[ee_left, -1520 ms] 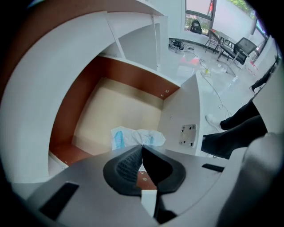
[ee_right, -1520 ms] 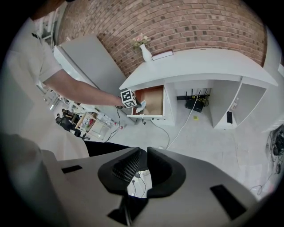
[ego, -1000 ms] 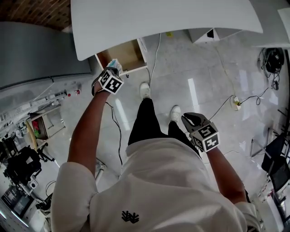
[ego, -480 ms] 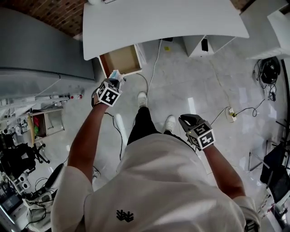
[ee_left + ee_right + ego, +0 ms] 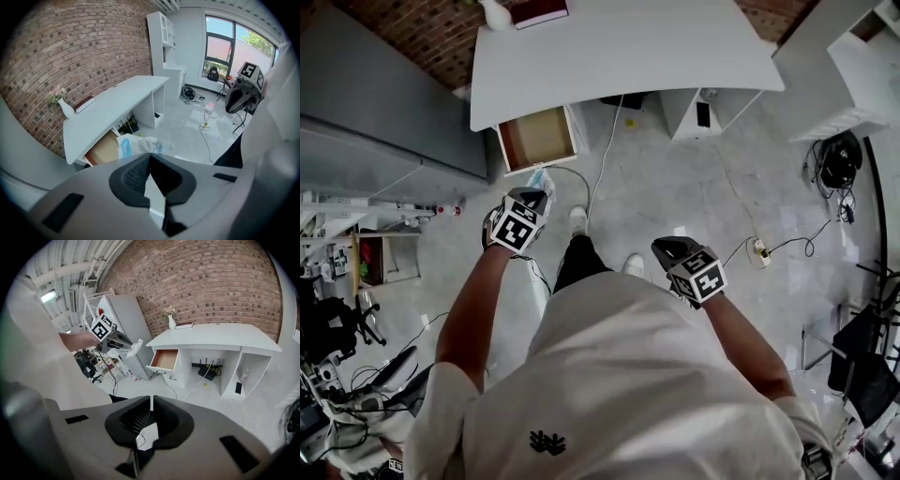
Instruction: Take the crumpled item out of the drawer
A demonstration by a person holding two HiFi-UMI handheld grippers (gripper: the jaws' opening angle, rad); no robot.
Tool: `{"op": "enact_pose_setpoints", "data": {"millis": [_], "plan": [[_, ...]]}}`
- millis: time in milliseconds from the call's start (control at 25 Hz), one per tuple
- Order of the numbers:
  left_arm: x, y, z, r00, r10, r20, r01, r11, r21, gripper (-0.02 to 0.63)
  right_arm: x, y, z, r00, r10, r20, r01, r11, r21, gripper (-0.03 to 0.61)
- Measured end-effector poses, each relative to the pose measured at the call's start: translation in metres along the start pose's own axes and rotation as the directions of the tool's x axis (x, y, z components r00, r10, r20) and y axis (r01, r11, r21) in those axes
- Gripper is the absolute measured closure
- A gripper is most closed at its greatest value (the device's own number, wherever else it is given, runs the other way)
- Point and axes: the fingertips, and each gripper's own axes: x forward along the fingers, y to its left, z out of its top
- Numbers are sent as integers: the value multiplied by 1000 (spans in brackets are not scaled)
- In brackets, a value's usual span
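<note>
Crumpled item (image 5: 140,144) is hanging from the tips of my left gripper (image 5: 150,155), whose jaws are pressing tight on one thin fold of it, so the pale wrapper with its blue patches is bunching loosely just past them. It is already out of the drawer (image 5: 534,137), in the air above the floor (image 5: 675,178), just on the near side of the drawer's front. The drawer is standing pulled out under the left end of the desk (image 5: 628,47), and its wooden bottom is showing bare as far as I can see. I am holding the item up and away from my body, I think so that it is not catching on the drawer's edge. My right gripper (image 5: 667,249) is resting low at my right side, well apart from the desk, with its jaws drawn together on nothing, since this job is needing only one of them. I am judging the taking-out as done, with only a spot to put the item down left to choose; the desk top is looking mostly bare apart from a vase (image 5: 65,108) and a book (image 5: 85,103) at its far left. With so small a pinch, a quick swing could be pulling the fold free
</note>
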Motion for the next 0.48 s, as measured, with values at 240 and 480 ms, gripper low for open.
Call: {"op": "enact_pose_setpoints", "data": {"millis": [240, 480], "plan": [[-31, -41, 9, 998, -36, 46, 36, 999, 0, 589, -8, 13, 0, 1000, 16, 12, -16, 1000, -27, 537], [-46, -69, 13, 994, -72, 76, 72, 997, 6, 589, -15, 22, 8, 999, 21, 37, -20, 999, -35, 543]]}}
